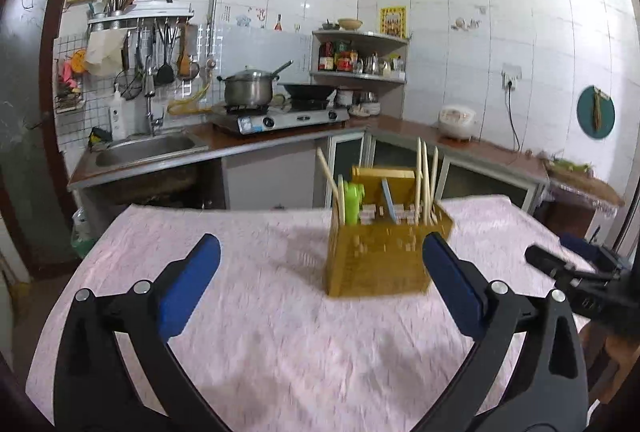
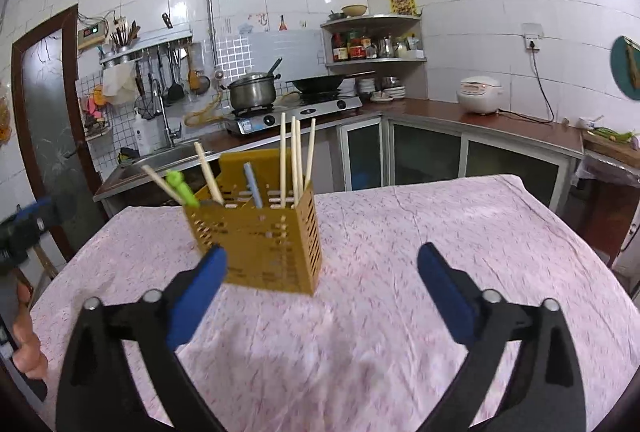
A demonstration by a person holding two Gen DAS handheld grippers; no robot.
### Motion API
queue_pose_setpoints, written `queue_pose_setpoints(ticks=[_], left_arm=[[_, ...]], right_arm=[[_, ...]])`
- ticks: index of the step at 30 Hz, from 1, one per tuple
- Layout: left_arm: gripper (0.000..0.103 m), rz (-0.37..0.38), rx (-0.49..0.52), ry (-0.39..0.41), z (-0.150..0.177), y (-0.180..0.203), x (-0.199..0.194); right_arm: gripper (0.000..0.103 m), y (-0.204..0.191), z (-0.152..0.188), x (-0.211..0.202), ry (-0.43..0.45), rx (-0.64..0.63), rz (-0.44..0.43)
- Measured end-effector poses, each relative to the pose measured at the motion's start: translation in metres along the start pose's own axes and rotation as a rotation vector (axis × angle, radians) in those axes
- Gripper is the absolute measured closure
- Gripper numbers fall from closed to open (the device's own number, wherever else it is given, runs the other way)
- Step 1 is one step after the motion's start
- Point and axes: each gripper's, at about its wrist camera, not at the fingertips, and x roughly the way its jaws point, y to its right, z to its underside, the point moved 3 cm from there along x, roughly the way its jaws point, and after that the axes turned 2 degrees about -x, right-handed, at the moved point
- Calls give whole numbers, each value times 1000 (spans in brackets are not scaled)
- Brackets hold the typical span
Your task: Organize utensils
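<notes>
Both grippers, left gripper (image 1: 321, 246) and right gripper (image 2: 322, 256), gape empty (blue padded fingers). Slotted yellow plastic holder (image 1: 376, 256), upright on pink cloth-covered table (image 1: 256, 312), contains pale chopsticks (image 2: 297, 155).

We see the yellow utensil holder (image 1: 376, 260) smeared by motion blur, its slots unclear. The right gripper (image 1: 560, 268) is cut off at the frame's edge. Bottle labels on the corner shelf (image 2: 374, 61) are too small to read.
</notes>
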Motion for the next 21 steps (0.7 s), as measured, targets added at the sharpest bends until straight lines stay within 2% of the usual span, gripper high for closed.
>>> queue_pose_setpoints(ticks=[6, 11, 21], left_arm=[[5, -23, -62, 5, 42, -3, -46], [5, -41, -93, 29, 71, 0, -67], [5, -61, -63, 123, 100, 13, -90]], right_arm=[[4, -13, 29, -41, 35, -47, 57], [4, -22, 54, -61, 56, -56, 72], [4, -28, 80, -75, 115, -83, 63]])
